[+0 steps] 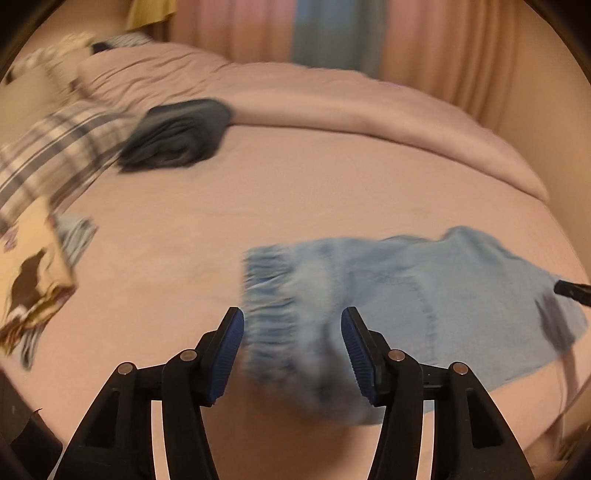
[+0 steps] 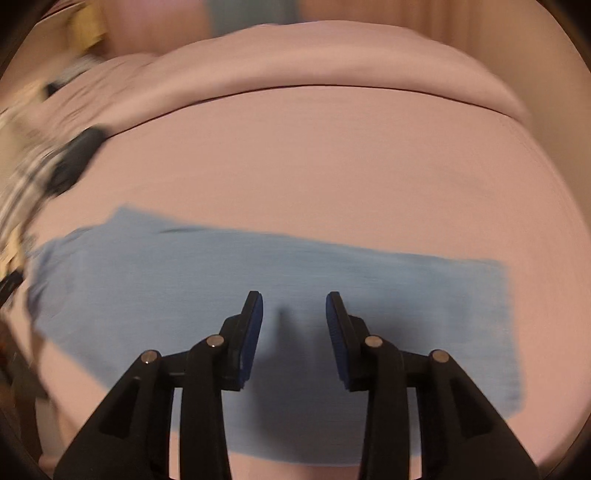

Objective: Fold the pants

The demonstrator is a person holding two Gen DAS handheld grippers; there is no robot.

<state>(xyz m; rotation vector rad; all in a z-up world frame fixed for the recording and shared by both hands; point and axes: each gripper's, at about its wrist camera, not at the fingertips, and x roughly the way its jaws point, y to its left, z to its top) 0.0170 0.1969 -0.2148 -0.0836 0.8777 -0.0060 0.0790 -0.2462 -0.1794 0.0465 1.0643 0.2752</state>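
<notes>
1. The left gripper [image 1: 291,350] points forward and down over the near edge of the bed, its jaws spread wide and holding nothing; the gathered waistband [image 1: 273,306] of the pants [image 1: 424,295] lies between and just beyond the blue pads [image 1: 227,354].
2. The right gripper [image 2: 294,339] hangs low over the pant legs [image 2: 258,280], jaws apart and holding nothing, casting a dark shadow on the cloth below.
3. The light blue pants lie flat on the pink sheet [image 1: 258,192] near the front edge of the bed, waistband toward the left, legs running right.
4. Only the left view shows the waistband, plus the black tip of the other gripper [image 1: 570,290] at its right edge over the cloth.
5. Only the right view shows the leg hem [image 2: 506,332], squared off at the right end.
6. Farther back in the left view lie a dark garment [image 1: 181,134], a plaid cloth [image 1: 51,155] and a yellow printed cloth [image 1: 33,273].
7. A folded pink blanket [image 2: 332,62] runs along the far side, with curtains [image 1: 332,33] behind; motion blur softens all detail.
</notes>
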